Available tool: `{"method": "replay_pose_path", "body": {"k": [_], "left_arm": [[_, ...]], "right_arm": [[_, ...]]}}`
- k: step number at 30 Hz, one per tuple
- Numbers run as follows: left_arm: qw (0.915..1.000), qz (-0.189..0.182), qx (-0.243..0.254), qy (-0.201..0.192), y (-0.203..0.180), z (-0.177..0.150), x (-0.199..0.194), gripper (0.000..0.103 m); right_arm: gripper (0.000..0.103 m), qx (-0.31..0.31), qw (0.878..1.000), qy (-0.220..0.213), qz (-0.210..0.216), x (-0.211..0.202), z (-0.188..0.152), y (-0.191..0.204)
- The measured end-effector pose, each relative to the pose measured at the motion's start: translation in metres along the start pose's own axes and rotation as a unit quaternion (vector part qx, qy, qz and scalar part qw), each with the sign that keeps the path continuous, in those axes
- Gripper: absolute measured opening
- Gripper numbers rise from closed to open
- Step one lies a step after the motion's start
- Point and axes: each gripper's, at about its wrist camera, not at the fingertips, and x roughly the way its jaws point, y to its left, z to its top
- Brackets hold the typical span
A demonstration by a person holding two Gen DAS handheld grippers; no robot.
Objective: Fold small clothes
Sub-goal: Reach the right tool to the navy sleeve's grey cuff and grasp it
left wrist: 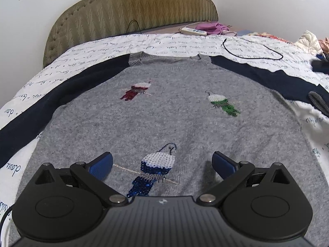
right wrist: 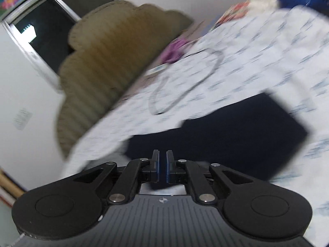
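A small grey knit sweater (left wrist: 164, 107) with navy sleeves and three sequin birds lies flat, front up, on the white printed bedsheet (left wrist: 115, 45). My left gripper (left wrist: 162, 164) is open and empty, hovering low over the sweater's lower part with the blue bird between its fingers. In the blurred, tilted right wrist view my right gripper (right wrist: 162, 164) has its jaws nearly together with a thin gap, nothing visible between them, above the navy sleeve (right wrist: 236, 135). The sleeve's grey cuff (left wrist: 317, 100) shows at the right in the left wrist view.
An olive padded headboard (left wrist: 131, 18) stands at the far end. A black cable loop (left wrist: 255, 49), a white power strip (left wrist: 193, 31), purple cloth (left wrist: 209, 27) and a pile of clothes (left wrist: 308, 41) lie at the far right of the bed. A window (right wrist: 41, 26) is on the wall.
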Motion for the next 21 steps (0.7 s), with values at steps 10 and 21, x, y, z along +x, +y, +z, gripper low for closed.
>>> {"method": "replay_pose_path", "body": {"k": [10, 21], "left_arm": [[0.9999, 0.001, 0.011, -0.006, 0.008, -0.003, -0.004, 0.103], [0.9993, -0.006, 0.037, -0.002, -0.011, -0.005, 0.000, 0.103]], "right_arm": [[0.076, -0.386, 0.852, -0.070, -0.347, -0.005, -0.049, 0.045], [0.076, -0.475, 0.769, 0.001, -0.428, 0.005, -0.087, -0.010]]}}
